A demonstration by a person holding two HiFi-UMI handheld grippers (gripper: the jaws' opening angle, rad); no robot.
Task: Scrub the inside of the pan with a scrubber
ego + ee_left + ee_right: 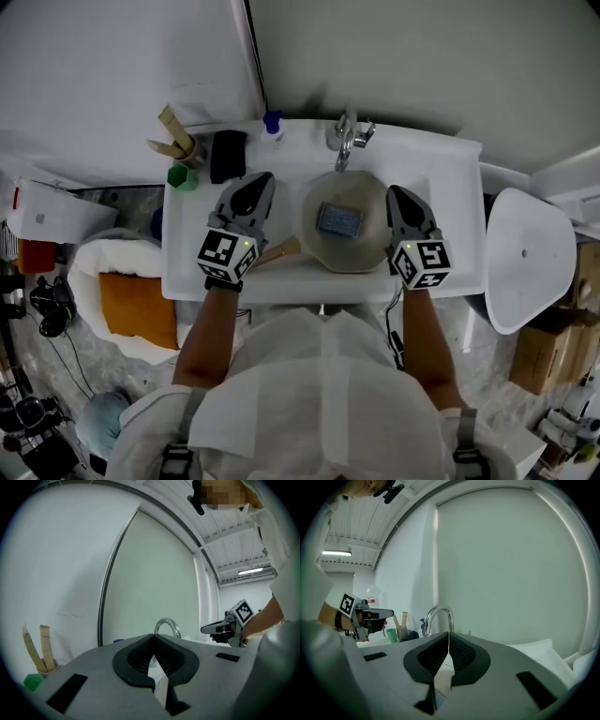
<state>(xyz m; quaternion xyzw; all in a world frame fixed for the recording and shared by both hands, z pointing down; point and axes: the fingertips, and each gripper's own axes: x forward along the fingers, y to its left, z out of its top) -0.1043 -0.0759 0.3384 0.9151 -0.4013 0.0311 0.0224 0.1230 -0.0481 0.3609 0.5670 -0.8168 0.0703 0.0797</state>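
The scrubber [339, 220] lies, seemingly flat, in the middle of the pan [361, 253].

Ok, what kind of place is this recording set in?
Probably a mock kitchen sink station in a lab or workshop, not a home. A white sink unit with a faucet holds a pan with a scrubber in it, while cardboard boxes and loose cables crowd the floor around it.

Beige pan [367, 246]; blue-grey scrubber [339, 220]; white sink [450, 178]; green cup [181, 176], blk block [228, 155] at sink's back-left corner; blue cap [273, 121].
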